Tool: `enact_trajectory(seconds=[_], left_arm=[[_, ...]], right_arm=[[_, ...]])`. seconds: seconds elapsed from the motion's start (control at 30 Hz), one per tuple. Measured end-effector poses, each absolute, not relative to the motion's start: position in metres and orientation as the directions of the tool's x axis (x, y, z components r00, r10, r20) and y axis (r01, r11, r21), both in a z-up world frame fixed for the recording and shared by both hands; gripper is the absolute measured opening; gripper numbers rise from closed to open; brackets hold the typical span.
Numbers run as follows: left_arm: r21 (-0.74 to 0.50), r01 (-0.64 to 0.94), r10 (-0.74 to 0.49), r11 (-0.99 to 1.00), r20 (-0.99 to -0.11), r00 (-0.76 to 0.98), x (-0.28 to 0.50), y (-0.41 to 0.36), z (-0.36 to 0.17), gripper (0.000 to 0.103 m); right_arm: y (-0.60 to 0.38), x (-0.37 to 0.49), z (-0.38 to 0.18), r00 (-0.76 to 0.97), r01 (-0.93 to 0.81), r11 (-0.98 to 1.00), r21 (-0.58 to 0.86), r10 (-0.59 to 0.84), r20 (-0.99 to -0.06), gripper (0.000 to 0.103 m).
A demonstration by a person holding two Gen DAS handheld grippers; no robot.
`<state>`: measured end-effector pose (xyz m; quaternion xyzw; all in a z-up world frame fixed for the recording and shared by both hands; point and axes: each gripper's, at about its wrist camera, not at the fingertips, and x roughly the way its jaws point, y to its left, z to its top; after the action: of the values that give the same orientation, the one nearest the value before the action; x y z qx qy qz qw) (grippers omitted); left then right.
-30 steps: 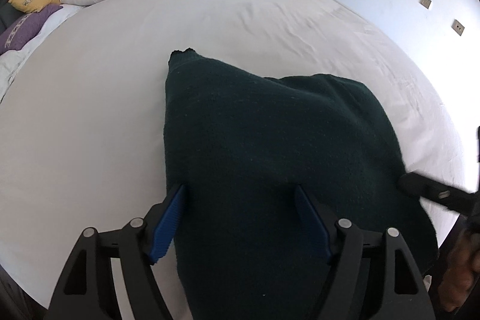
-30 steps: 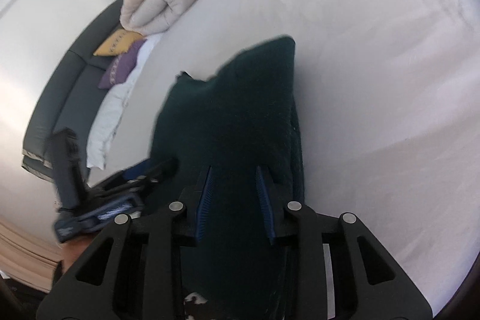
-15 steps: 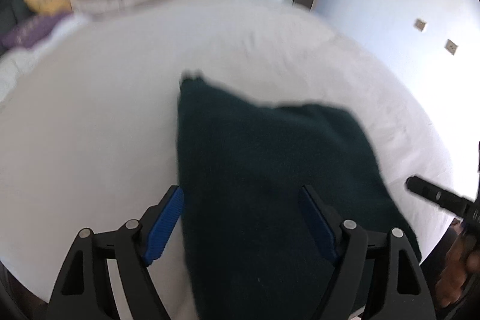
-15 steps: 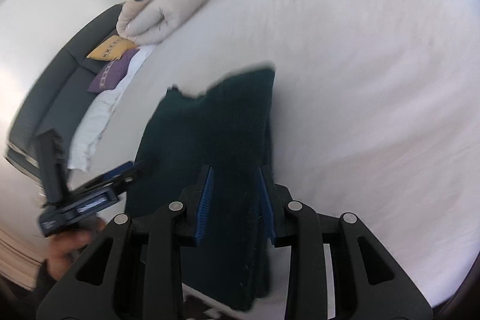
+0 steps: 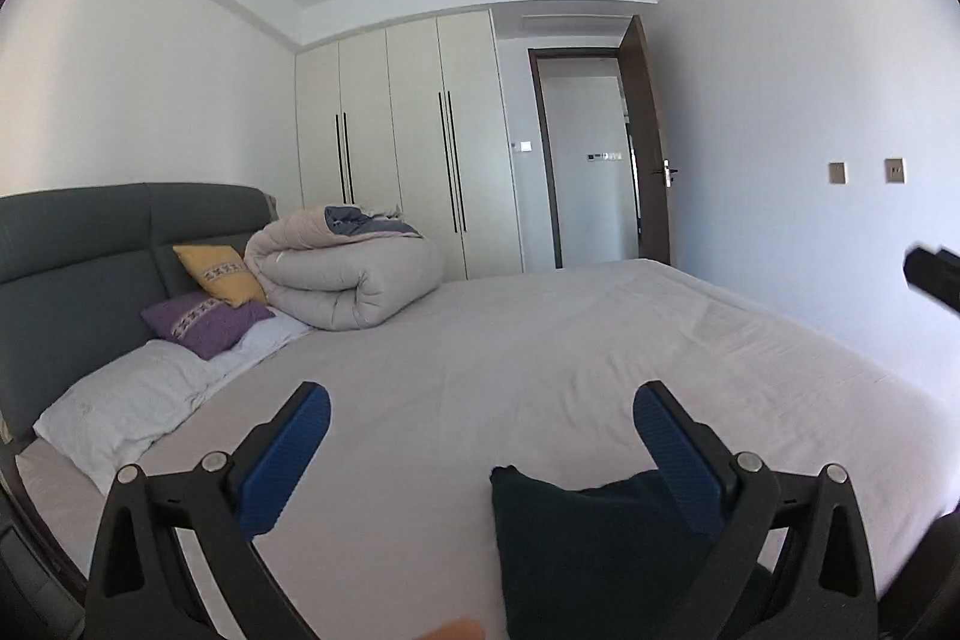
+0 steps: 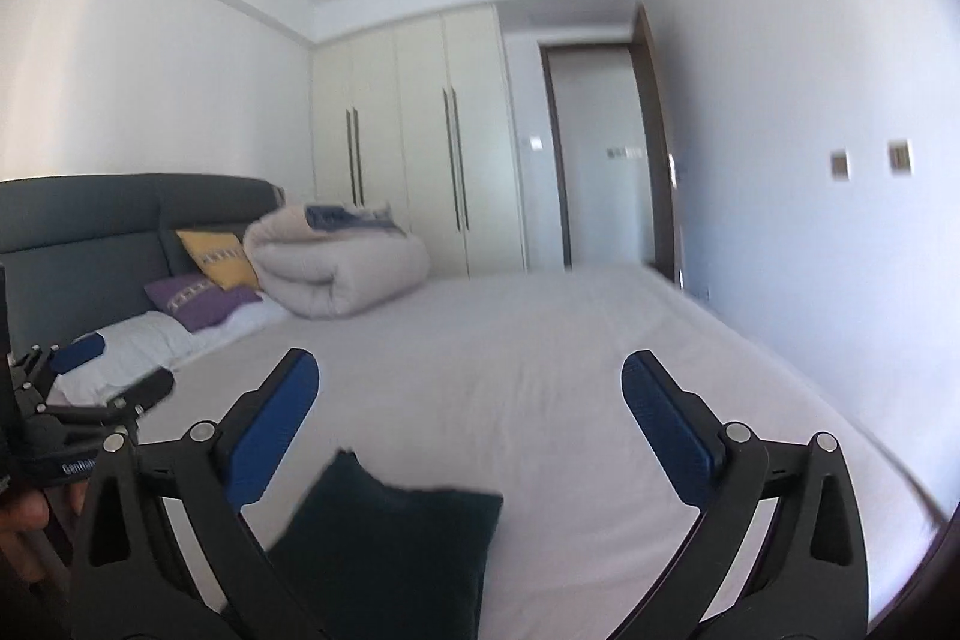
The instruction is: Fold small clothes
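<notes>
- The garment (image 5: 600,550), dark green knit, lies folded on the bed (image 5: 540,340) at its near edge, low in both wrist views; its far corner (image 6: 345,457) stands slightly peaked.
- Left gripper (image 5: 480,436): jaws have just been opening and stand wide apart, nothing between the pads. The garment shows below and behind the right-hand finger, not held.
- Right gripper (image 6: 471,400): jaws have just been opening from a narrow set and stand wide apart, empty. The garment lies beneath them, untouched.
- Both grippers point nearly level across the bed toward the wardrobe (image 5: 414,142), clear of the cloth.
- Judgement: the fold appears done and released; the task looks near its end for this piece.
- Risk: the garment sits close to the mattress edge; a brush from either gripper could drag it off.
- Risk: thick knit tends to spring; the raised corner may let the top layer creep open if not pressed flat.
- A rolled duvet (image 5: 348,274) and pillows (image 5: 204,322) lie well apart at the head end, no obstruction.
</notes>
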<state>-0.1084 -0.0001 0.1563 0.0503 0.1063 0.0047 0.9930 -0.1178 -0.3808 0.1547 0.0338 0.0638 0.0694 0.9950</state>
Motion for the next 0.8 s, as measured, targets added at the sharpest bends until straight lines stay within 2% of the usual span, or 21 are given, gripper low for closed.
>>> enact_trajectory(seconds=[0.13, 0.2, 0.27, 0.33, 0.47, 0.63, 0.8], left_arm=[[0.081, 0.018, 0.0, 0.997, -0.219, 0.976, -0.118, -0.003, 0.16, 0.103], [0.073, 0.007, 0.011, 0.997, -0.254, 0.967, -0.116, -0.002, 0.154, 0.103], [0.077, -0.016, 0.04, 0.997, -0.316, 0.948, -0.108, -0.002, 0.145, 0.103], [0.091, -0.06, 0.092, 0.994, -0.412, 0.907, -0.094, -0.002, 0.127, 0.103], [0.041, -0.06, 0.072, 0.997, -0.562, 0.824, -0.075, -0.001, 0.093, 0.103], [-0.019, -0.026, 0.006, 0.999, -0.689, 0.725, -0.06, -0.004, 0.047, 0.103], [0.008, -0.013, 0.015, 1.0, -0.739, 0.674, -0.058, -0.013, 0.02, 0.103]], right_arm=[[-0.376, -0.139, 0.185, 0.983, -0.17, 0.981, 0.088, 0.175, -0.048, 0.103], [-0.377, -0.155, 0.191, 0.981, -0.184, 0.979, 0.086, 0.189, -0.047, 0.103], [-0.372, -0.149, 0.182, 0.97, -0.203, 0.977, 0.069, 0.21, -0.121, 0.103], [-0.367, -0.135, 0.162, 0.947, -0.181, 0.982, 0.062, 0.191, -0.259, 0.103], [-0.368, -0.105, 0.11, 0.84, -0.089, 0.989, 0.116, 0.138, -0.525, 0.103], [-0.361, -0.087, 0.056, 0.757, 0.011, 1.0, 0.022, 0.006, -0.653, 0.103], [-0.366, -0.075, 0.023, 0.686, 0.052, 0.998, 0.043, -0.005, -0.727, 0.103]])
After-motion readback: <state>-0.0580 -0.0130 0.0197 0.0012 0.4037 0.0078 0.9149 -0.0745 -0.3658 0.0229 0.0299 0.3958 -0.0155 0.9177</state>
